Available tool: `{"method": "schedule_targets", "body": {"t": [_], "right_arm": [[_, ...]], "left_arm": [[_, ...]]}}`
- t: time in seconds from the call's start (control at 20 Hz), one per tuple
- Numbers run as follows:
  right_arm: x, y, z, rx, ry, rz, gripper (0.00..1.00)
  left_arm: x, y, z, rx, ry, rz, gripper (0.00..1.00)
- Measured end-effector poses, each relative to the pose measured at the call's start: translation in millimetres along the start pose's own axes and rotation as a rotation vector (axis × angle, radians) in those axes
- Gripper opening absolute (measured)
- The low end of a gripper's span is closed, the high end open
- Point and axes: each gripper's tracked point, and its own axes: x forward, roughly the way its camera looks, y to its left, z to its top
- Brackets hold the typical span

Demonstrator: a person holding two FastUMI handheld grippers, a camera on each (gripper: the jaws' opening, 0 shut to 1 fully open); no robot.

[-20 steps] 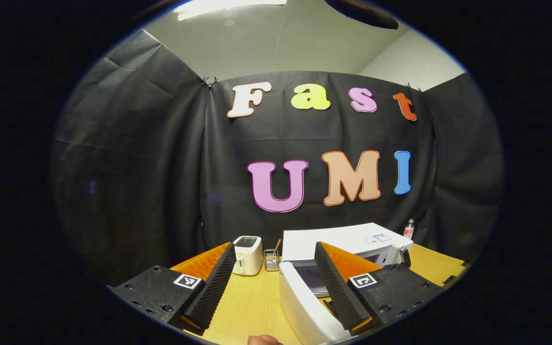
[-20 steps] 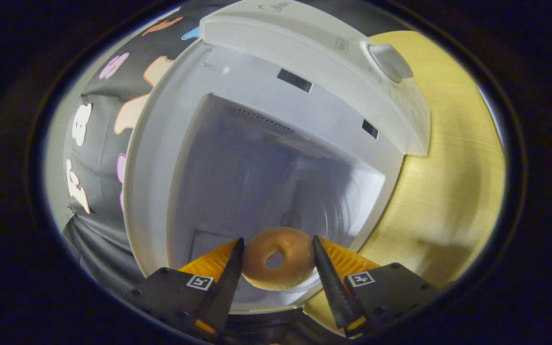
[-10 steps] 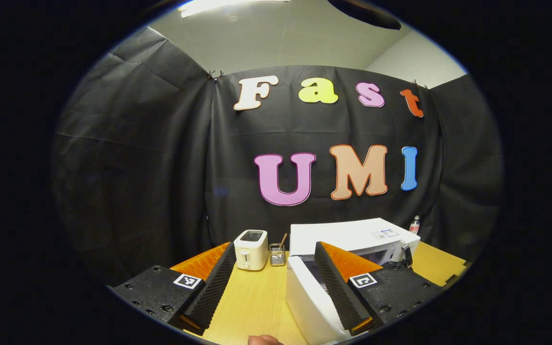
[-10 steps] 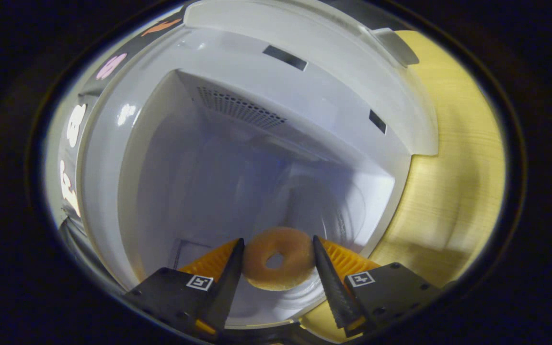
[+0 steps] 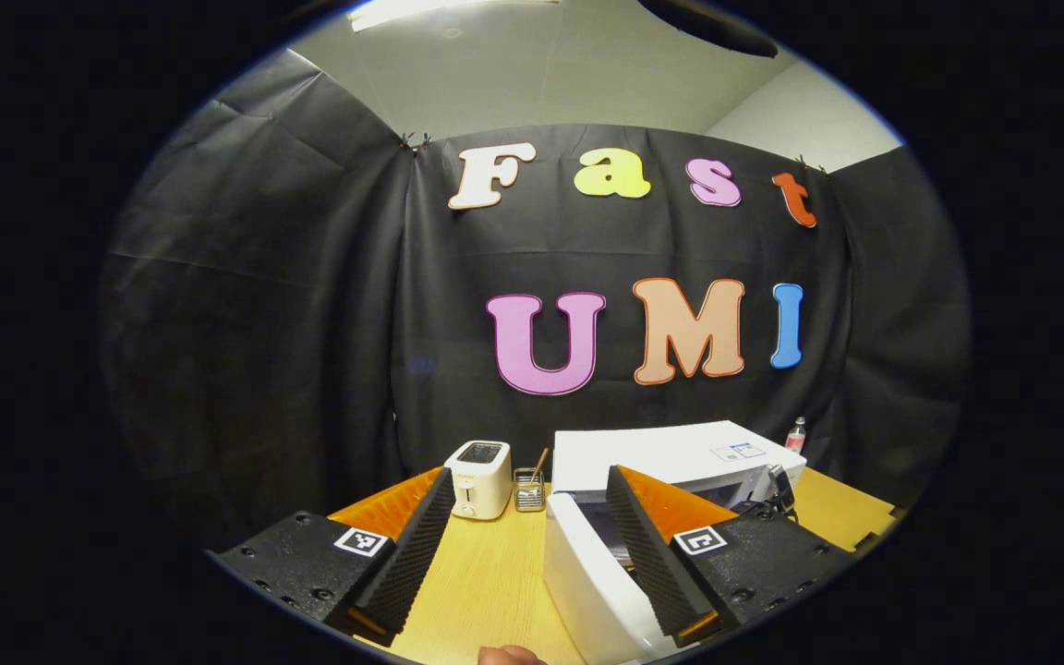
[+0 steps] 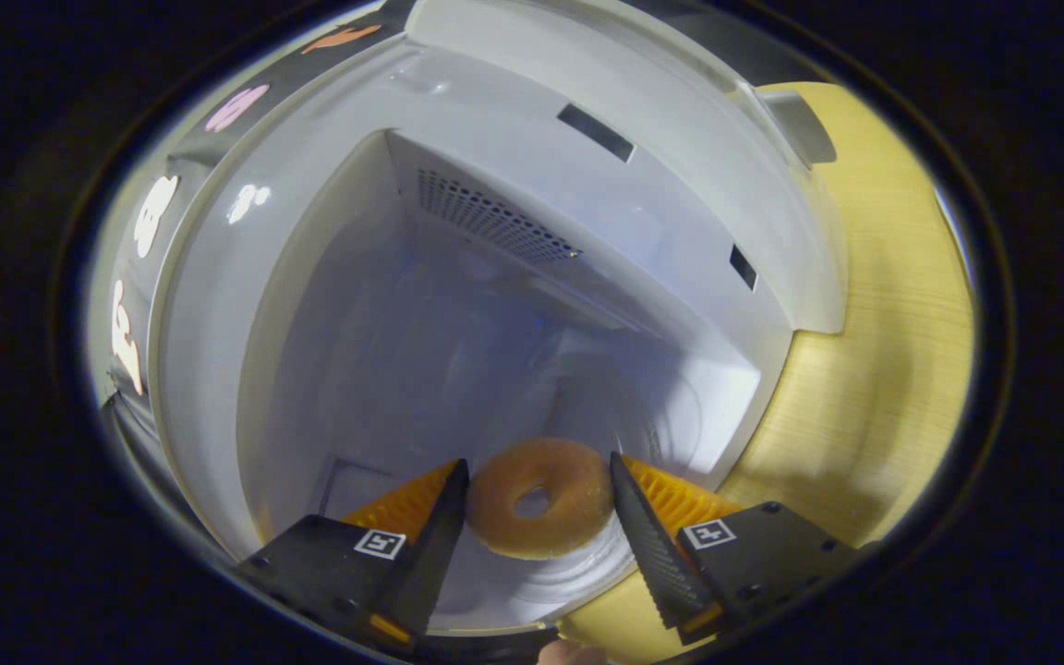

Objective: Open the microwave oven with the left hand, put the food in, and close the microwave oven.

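The right gripper (image 6: 537, 503) has its fingers clamped on either side of a doughnut (image 6: 539, 497), holding it just inside the mouth of the open microwave (image 6: 513, 305), above the glass turntable (image 6: 587, 563). The left gripper (image 5: 527, 545) hangs over the wooden counter (image 5: 486, 582) with its fingers spread wide and holding nothing, the swung-out microwave door (image 5: 587, 582) standing near its right finger. Farther back on the counter sit a white toaster (image 5: 478, 465) and a small wire holder (image 5: 526, 489), just left of the microwave.
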Motion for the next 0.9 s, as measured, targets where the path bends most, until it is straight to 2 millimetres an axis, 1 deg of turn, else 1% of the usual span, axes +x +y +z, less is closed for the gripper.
{"method": "schedule_targets", "body": {"t": [0.1, 0.2, 0.25, 0.35, 0.55, 0.75, 0.8, 0.9], "right_arm": [[0, 2, 0, -0.039, -0.004, 0.006, 0.84], [-2, 3, -5, -0.078, 0.017, 0.016, 0.87], [-2, 3, -4, -0.086, 0.015, 0.017, 0.88], [-3, 3, -1, -0.107, 0.004, 0.02, 0.89], [-11, 3, 6, -0.175, -0.004, 0.038, 0.88], [-30, 1, 18, -0.283, -0.01, 0.065, 0.88], [-36, 0, 21, -0.316, -0.014, 0.071, 0.88], [-51, -1, 28, -0.39, -0.017, 0.091, 0.88]], "left_arm": [[2, -2, 0, -0.002, 0.001, -0.003, 0.96], [2, -3, -1, -0.005, 0.003, -0.007, 0.96], [2, -5, -1, -0.008, 0.005, -0.008, 0.96], [4, -4, -2, -0.009, 0.006, -0.007, 0.96], [5, -3, -3, -0.009, 0.005, -0.001, 0.96], [5, -4, -4, -0.006, 0.001, 0.008, 0.96], [6, -4, -3, -0.007, -0.005, 0.011, 0.95], [4, -3, -3, -0.008, -0.006, 0.018, 0.96]]}}
